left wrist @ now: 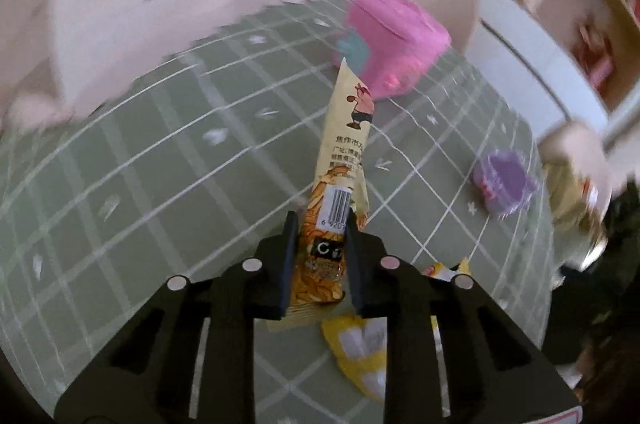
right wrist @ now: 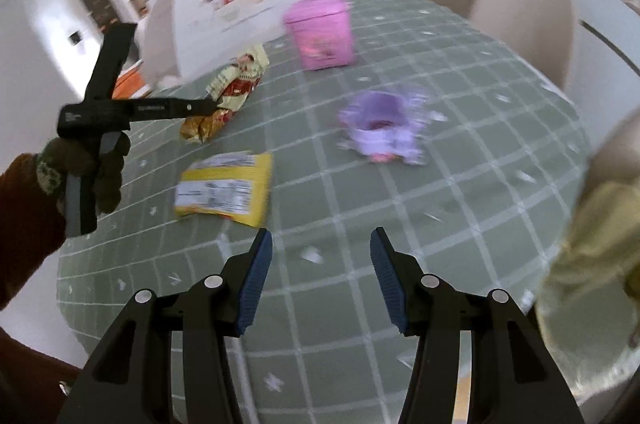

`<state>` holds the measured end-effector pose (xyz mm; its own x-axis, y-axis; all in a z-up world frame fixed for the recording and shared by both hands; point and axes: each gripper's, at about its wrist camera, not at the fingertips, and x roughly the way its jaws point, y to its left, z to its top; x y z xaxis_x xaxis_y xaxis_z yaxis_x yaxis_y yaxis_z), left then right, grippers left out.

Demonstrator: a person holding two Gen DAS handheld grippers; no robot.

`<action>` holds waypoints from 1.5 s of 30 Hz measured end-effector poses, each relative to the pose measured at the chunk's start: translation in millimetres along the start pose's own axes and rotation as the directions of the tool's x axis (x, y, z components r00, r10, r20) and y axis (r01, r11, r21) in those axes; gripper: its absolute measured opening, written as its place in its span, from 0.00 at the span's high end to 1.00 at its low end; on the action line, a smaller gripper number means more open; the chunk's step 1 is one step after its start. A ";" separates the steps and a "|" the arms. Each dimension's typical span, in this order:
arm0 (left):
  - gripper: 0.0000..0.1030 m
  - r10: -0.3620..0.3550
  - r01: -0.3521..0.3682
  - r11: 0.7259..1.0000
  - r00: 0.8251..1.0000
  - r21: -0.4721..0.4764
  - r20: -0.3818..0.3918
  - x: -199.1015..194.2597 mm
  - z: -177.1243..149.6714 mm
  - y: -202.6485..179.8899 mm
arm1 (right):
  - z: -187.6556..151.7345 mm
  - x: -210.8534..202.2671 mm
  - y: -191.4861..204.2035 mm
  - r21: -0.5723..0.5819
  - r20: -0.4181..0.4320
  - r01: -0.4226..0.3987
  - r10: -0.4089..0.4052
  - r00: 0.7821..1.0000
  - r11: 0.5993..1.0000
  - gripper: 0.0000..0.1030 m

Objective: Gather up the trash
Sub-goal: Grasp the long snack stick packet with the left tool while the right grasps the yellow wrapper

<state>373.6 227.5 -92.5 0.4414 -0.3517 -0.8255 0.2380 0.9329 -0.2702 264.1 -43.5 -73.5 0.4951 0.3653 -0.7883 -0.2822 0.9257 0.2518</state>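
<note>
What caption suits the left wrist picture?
Left gripper holds a snack wrapper above the checked tablecloth, pink bin ahead.

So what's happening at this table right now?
A person is clearing trash off a green checked tablecloth. The left gripper is shut on a long snack wrapper, lifted above the table. The right gripper is open and empty. A yellow packet and a purple wrapper lie there, near a pink bin.
</note>
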 end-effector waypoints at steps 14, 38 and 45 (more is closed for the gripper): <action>0.79 0.005 0.004 0.976 0.999 -0.220 0.043 -63.7 -62.5 50.5 | 79.6 95.6 63.5 -0.289 -0.119 -0.181 0.152 0.981 0.940 0.53; 0.79 -0.046 0.065 0.948 0.997 -0.312 0.068 -77.3 -76.7 70.2 | 24.2 79.4 71.1 -0.289 -0.240 -0.241 0.173 0.955 0.927 0.53; 0.79 -0.076 0.090 0.950 0.995 -0.299 0.059 -74.2 -79.4 62.0 | 7.2 47.6 80.7 -0.373 -0.199 -0.218 0.152 0.968 0.902 0.53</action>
<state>286.9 317.5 -87.3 0.4724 -0.4251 -0.7721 0.0068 0.8778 -0.4791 270.8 49.2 -86.7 0.2726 0.4744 -0.8370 -0.6687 0.7189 0.1897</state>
